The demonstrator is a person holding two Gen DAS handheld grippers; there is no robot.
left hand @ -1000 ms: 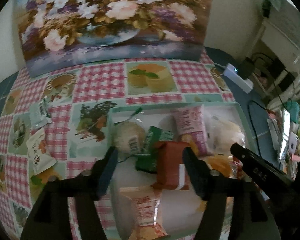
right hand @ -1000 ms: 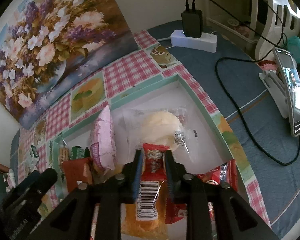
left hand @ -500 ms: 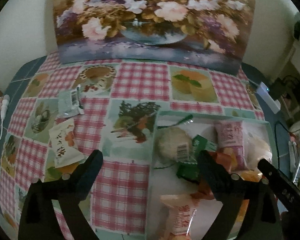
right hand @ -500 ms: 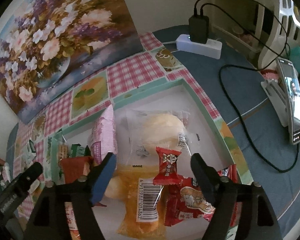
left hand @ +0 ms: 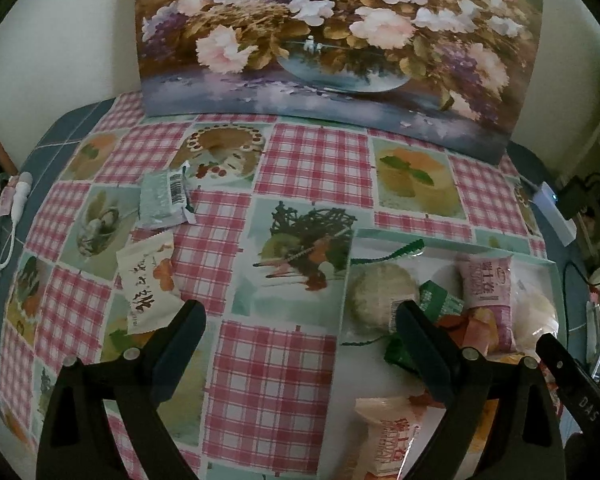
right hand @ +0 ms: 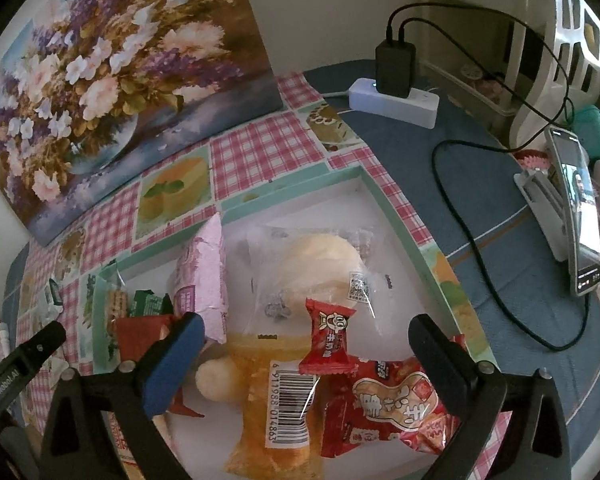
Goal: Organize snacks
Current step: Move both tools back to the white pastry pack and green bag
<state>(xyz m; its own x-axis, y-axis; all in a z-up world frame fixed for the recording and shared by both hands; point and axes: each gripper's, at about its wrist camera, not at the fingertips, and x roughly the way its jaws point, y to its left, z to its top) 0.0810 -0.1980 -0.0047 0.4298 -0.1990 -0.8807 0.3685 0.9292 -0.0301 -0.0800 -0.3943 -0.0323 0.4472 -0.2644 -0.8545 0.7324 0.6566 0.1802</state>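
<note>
free: checked cloth [left hand: 276, 372] beside tray [left hand: 440, 236] | blocked: tray crowded with snacks [right hand: 300, 320]

A home, lived-in room. Table under a checked tablecloth [left hand: 308, 168] printed with cakes and fruit. Flower painting [left hand: 332, 32] leans on the wall at the cloth's far edge. Right of the cloth: power strip [right hand: 396, 102] with a black charger [right hand: 395, 68] plugged in, and a phone [right hand: 578, 216] propped on a stand. Wrapped snacks fill a tray [right hand: 432, 272] on the cloth.
</note>
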